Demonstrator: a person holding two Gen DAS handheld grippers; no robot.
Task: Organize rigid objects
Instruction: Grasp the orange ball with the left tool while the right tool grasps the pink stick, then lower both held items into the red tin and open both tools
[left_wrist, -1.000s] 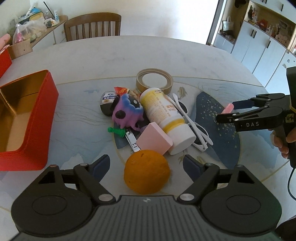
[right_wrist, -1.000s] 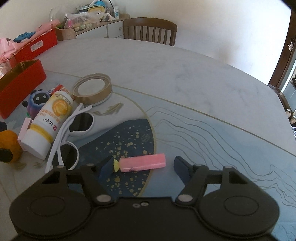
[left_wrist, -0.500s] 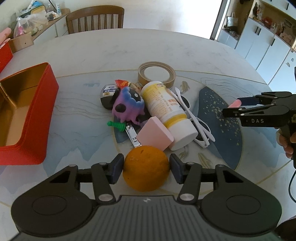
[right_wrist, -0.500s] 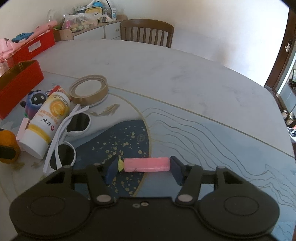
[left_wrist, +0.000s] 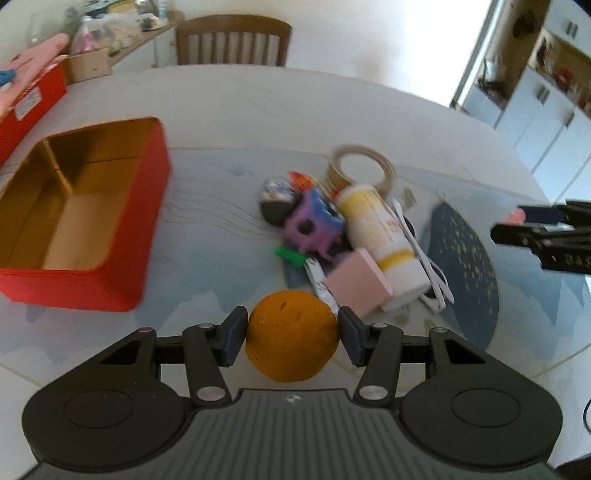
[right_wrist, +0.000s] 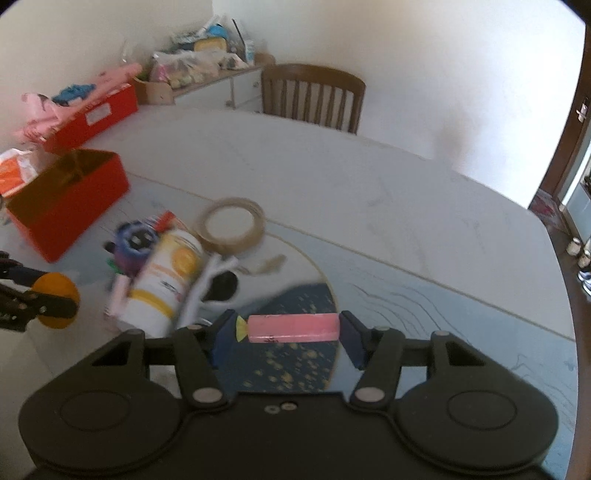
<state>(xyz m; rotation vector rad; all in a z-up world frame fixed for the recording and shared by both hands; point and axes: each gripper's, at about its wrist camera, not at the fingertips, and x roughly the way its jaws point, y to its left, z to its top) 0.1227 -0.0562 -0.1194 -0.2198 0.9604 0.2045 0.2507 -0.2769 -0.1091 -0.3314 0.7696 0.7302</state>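
Both grippers are clamped on things: the left gripper (left_wrist: 292, 334) grips the orange (left_wrist: 292, 335) just above the table (left_wrist: 258, 110), beside the open red tin (left_wrist: 88, 218). The right gripper (right_wrist: 288, 338) pinches the pink bar (right_wrist: 293, 326) endwise over the table's dark blue patch (right_wrist: 291, 369), right of the clutter pile.

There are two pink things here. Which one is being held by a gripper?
The long pink bar, clamped end to end in the right gripper. The square pink block lies in the pile against the white bottle, untouched.
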